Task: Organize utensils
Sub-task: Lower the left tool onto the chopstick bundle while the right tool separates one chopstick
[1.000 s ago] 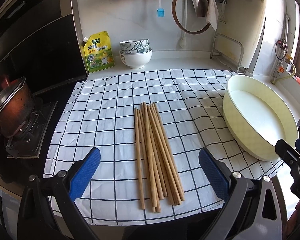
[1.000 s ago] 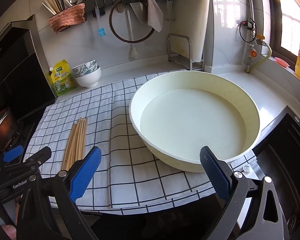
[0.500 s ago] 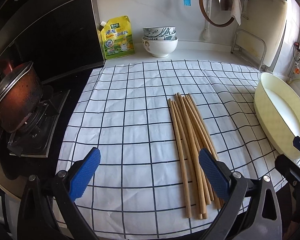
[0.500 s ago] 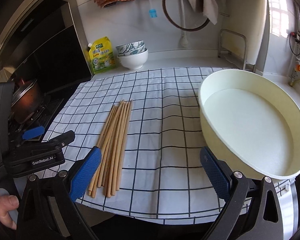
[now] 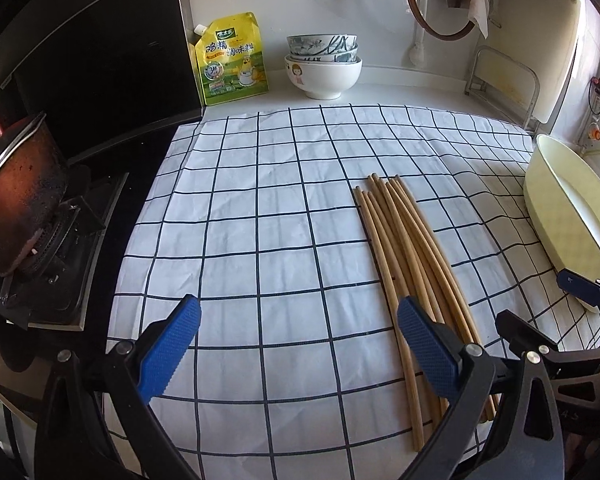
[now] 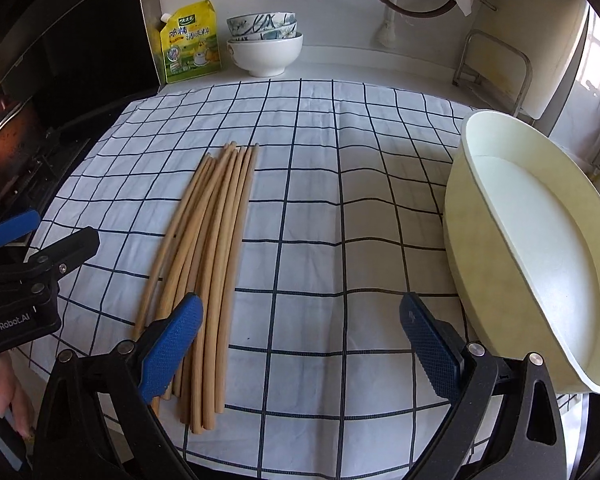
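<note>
Several wooden chopsticks (image 5: 404, 248) lie side by side on the checked cloth (image 5: 260, 208), running front to back; they also show in the right wrist view (image 6: 212, 236). My left gripper (image 5: 298, 344) is open and empty, low over the cloth, with its right finger over the chopsticks' near ends. My right gripper (image 6: 300, 344) is open and empty, to the right of the bundle, with its left finger over the chopsticks' near ends. Each gripper shows at the edge of the other's view.
A cream basin (image 6: 540, 240) stands on the cloth's right side. Stacked bowls (image 5: 323, 65) and a yellow seasoning pouch (image 5: 231, 60) stand by the back wall. A pot (image 5: 16, 196) sits on the stove to the left. A metal rack (image 6: 496, 68) stands at the back right.
Both grippers have come lower and closer to the cloth. The left one shifted left of the chopsticks; the right one swung left from the basin toward them.
</note>
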